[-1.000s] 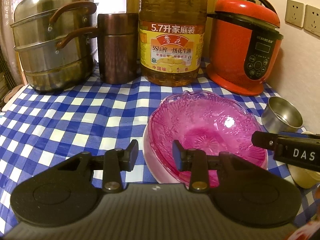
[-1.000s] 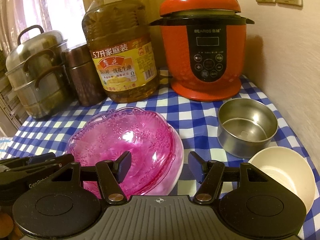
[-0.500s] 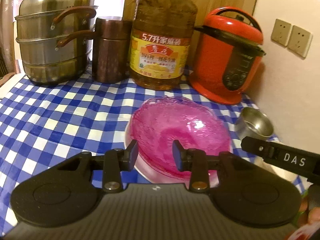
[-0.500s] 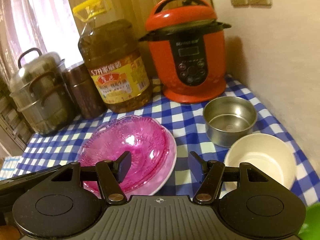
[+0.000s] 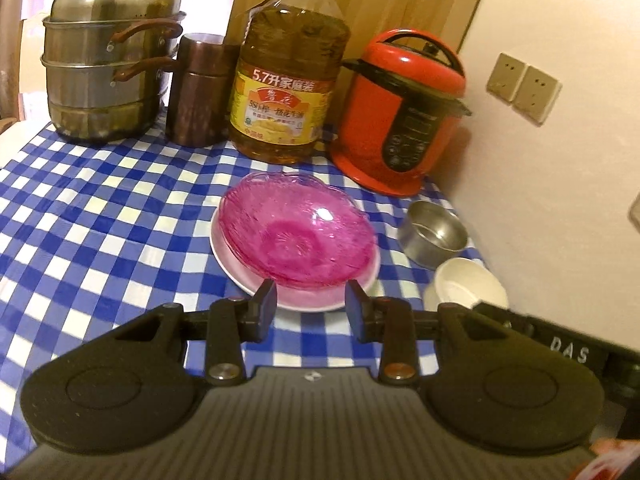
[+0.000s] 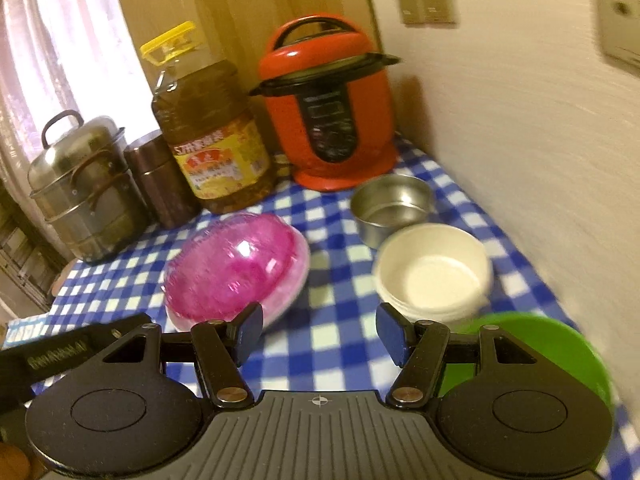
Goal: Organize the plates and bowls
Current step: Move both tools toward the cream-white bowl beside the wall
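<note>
— What do you count on the table?

— From my seat: one pink glass bowl [image 5: 298, 236], ribbed and translucent, nested on one pale pink plate [image 5: 316, 300] in the middle of the blue-and-white checked cloth [image 5: 100, 220]. To its right, one small steel bowl [image 5: 434, 236], and touching it on the near side, one white bowl [image 6: 434, 276]. A green bowl [image 6: 560, 344] sits nearest me on the right, partly behind my right gripper [image 6: 320, 338]. The right view is smeared, so I can't tell whether the white bowl is single or a stack.

— And the grippers?

— Both hang above the cloth with nothing between the fingers. The right one's jaws stand well apart; my left gripper [image 5: 310, 310] has a narrower gap, framing the plate's near rim without touching it.

— What's behind?

— A row along the back — one tiered steel steamer [image 5: 108, 64] with a lid, one copper-brown cylindrical canister [image 5: 198, 92], one big amber oil bottle [image 5: 290, 76] with a yellow cap, one red rounded pressure cooker [image 5: 400, 116] in the corner. Two wall sockets [image 5: 524, 88] sit beside it.
</note>
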Demonstrator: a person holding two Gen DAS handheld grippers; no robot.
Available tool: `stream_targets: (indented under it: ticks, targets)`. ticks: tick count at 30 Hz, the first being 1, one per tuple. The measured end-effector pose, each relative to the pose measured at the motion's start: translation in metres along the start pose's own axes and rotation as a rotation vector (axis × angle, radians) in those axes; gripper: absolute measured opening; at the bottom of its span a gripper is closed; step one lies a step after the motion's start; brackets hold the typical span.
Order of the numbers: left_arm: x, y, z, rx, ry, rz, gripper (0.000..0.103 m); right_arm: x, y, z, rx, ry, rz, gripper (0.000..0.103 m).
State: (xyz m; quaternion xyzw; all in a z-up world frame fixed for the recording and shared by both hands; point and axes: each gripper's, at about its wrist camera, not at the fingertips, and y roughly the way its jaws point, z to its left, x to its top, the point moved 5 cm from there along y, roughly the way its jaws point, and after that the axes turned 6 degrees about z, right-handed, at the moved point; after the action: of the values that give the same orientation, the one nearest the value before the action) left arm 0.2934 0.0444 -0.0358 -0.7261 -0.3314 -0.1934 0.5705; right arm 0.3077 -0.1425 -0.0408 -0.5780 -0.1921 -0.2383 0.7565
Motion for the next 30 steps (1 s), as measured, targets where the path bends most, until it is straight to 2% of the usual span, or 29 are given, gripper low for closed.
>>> stream_targets:
  ticks: [6, 14, 23, 30]
  targets:
    - [-0.012, -0.038, -0.028, -0.032, 0.046, -0.001, 0.033, -0.020, -0.048, -0.024, -0.067, 0.013, 0.030, 0.063]
    - [-0.044, -0.077, -0.074, -0.069, 0.125, 0.025, 0.033, -0.044, -0.106, -0.040, -0.135, 0.008, 0.036, 0.063]
    - [-0.067, -0.088, -0.115, -0.116, 0.211, 0.058, 0.033, -0.066, -0.150, -0.058, -0.164, 0.029, 0.014, 0.063]
    - [-0.071, -0.093, -0.134, -0.135, 0.227, 0.064, 0.033, -0.077, -0.165, -0.077, -0.176, 0.058, 0.011, 0.063]
